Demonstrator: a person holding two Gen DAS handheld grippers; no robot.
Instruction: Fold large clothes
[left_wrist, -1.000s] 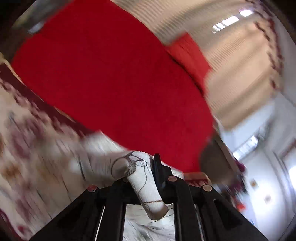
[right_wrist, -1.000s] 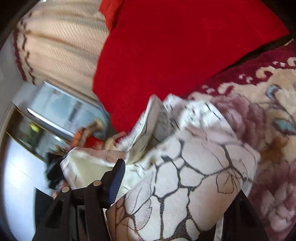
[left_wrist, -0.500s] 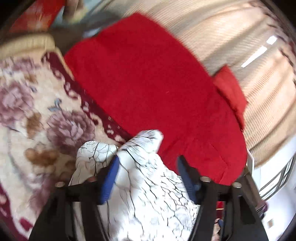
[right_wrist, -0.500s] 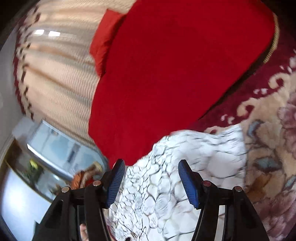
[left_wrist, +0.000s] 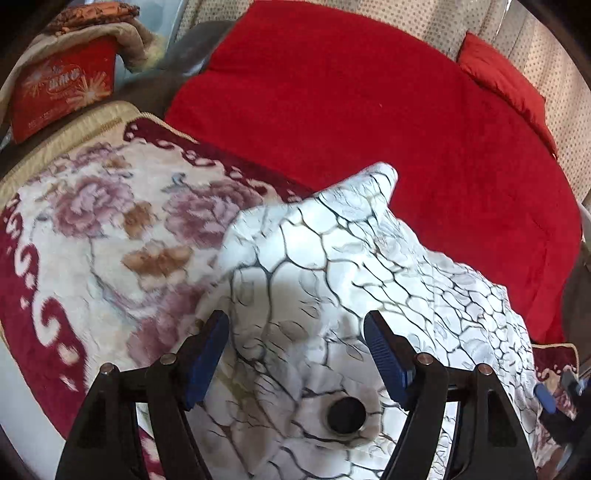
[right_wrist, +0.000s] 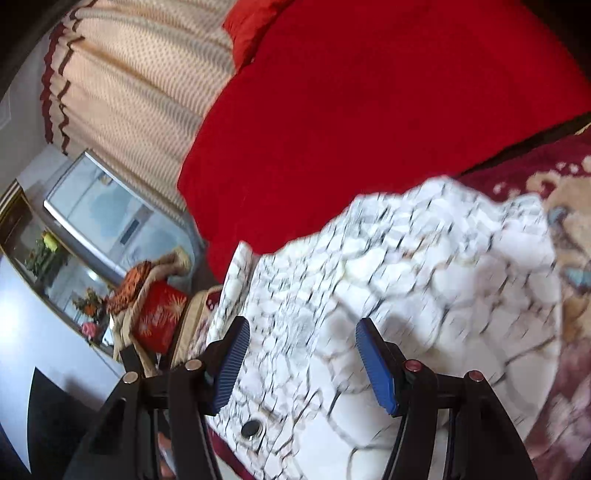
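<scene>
The white garment (left_wrist: 332, 258), printed with dark cracked lines and carrying a black button (left_wrist: 346, 414), lies bunched on the floral blanket (left_wrist: 92, 221) and partly over the red bedcover (left_wrist: 369, 129). My left gripper (left_wrist: 295, 325) hovers over it, pointing down, jaws open and blue pads clear of the cloth. In the right wrist view the same garment (right_wrist: 424, 277) is blurred, its button (right_wrist: 252, 429) near the bottom. My right gripper (right_wrist: 302, 326) is open above it with nothing pinched.
A red pillow (left_wrist: 502, 81) sits at the far end of the bedcover against a beige curtain (right_wrist: 129, 92). A red box (left_wrist: 62, 92) under a folded blanket stands beyond the bed's corner. A grey screen (right_wrist: 103, 221) and shelves lie to the left.
My left gripper was shut on a fold of the garment; it has let go, opened wide and tipped down. The bunched cloth in front of my right gripper has dropped flat onto the bed.
</scene>
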